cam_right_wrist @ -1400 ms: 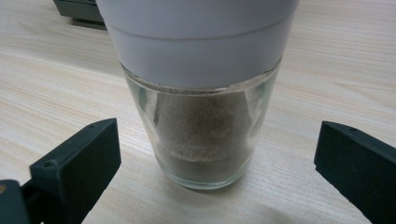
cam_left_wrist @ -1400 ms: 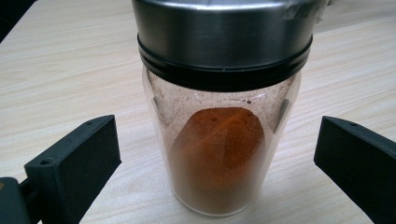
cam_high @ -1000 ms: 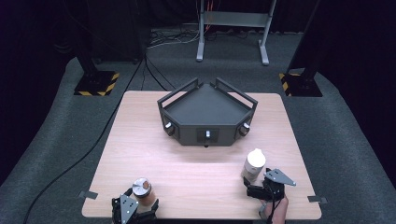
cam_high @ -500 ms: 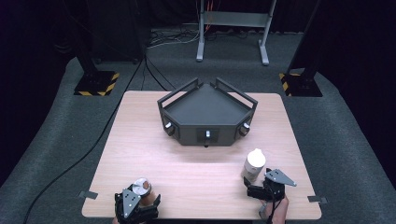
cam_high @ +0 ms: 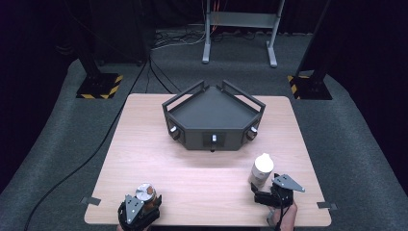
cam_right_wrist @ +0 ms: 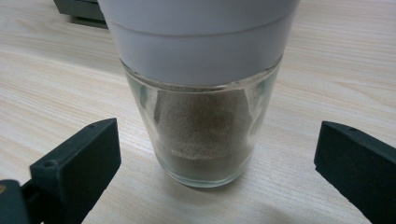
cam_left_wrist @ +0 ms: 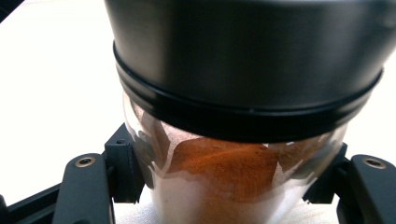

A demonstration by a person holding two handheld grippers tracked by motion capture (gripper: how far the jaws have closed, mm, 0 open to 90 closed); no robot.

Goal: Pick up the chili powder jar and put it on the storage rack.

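A glass jar (cam_left_wrist: 224, 163) with a black lid and orange-brown powder stands between my left gripper's (cam_left_wrist: 224, 182) jaws, and both pads (cam_left_wrist: 122, 169) press on the glass. In the high view this jar (cam_high: 144, 192) is at the table's near left corner, with the left gripper (cam_high: 143, 203) around it. A second glass jar (cam_right_wrist: 205, 121), with a white lid and grey-brown powder, stands on the table between the wide-apart jaws of my right gripper (cam_right_wrist: 217, 158), touching neither. It shows as the white-lidded jar (cam_high: 262, 168) at the near right, with the right gripper (cam_high: 261, 190) just behind it.
A black angular tray (cam_high: 211, 113) with raised rails and front knobs sits mid-table toward the far side. Bare wooden table (cam_high: 202, 178) lies between the two jars. Stands and cables are on the floor beyond the far edge.
The left gripper has shifted slightly around the orange-powder jar. The right gripper and the white-lidded jar have not moved.
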